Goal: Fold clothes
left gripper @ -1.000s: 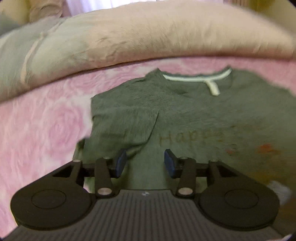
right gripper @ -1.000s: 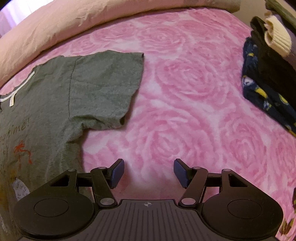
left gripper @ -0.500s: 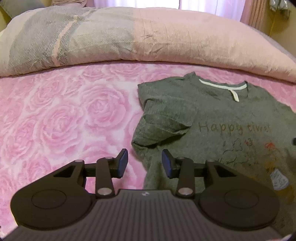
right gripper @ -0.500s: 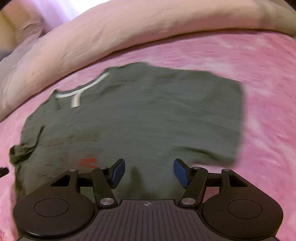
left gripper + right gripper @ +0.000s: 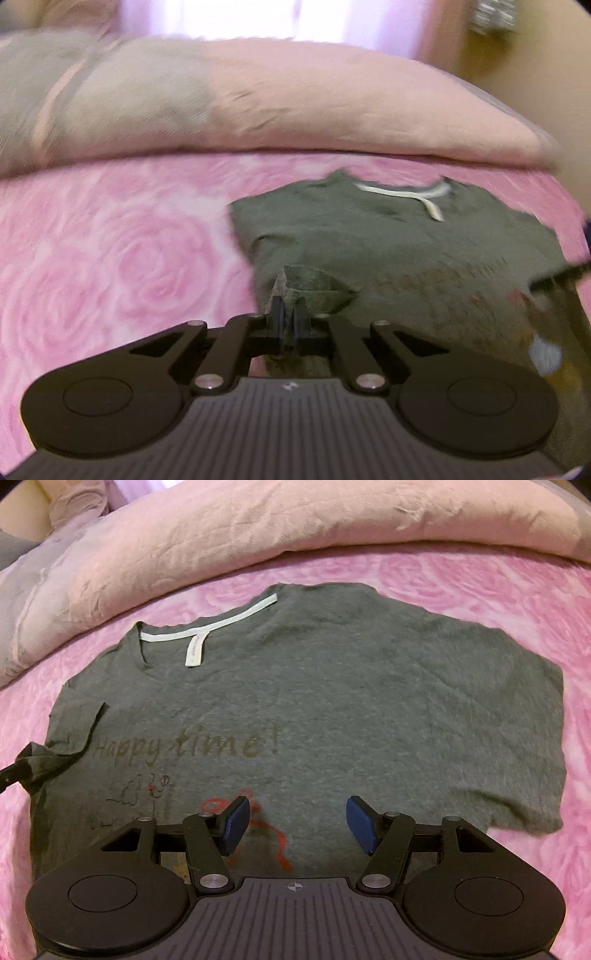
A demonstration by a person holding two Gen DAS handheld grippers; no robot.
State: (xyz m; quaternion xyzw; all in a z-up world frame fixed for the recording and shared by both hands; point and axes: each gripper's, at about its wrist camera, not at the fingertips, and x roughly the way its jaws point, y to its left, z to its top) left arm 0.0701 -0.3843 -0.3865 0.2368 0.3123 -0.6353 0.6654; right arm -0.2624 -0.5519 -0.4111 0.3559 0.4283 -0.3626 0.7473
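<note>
Pinching the T-shirt [image 5: 388, 236] sleeve, the left claw [image 5: 290, 312] has just closed (right claw [image 5: 297, 821] gapes above it).

A: Left gripper [image 5: 289, 316] hardware: matte black linkage arms, silver pivot screws, two round black discs flanking a grey ribbed centre plate.

B: Markings?

A: Small white crosshair at the plate's front edge. Pads look dark from this angle, colour unclear through the blur.

B: Right gripper [image 5: 297, 824]?

A: Same build. Black arms, silver screws at each pivot, triangular cut-outs in the outer links, recessed circles on both discs, crosshair on the ribbed plate. Pads [image 5: 236, 821] are blue, rectangular, rounded corners.

B: Cables, sleeves?

A: None in view.
</note>
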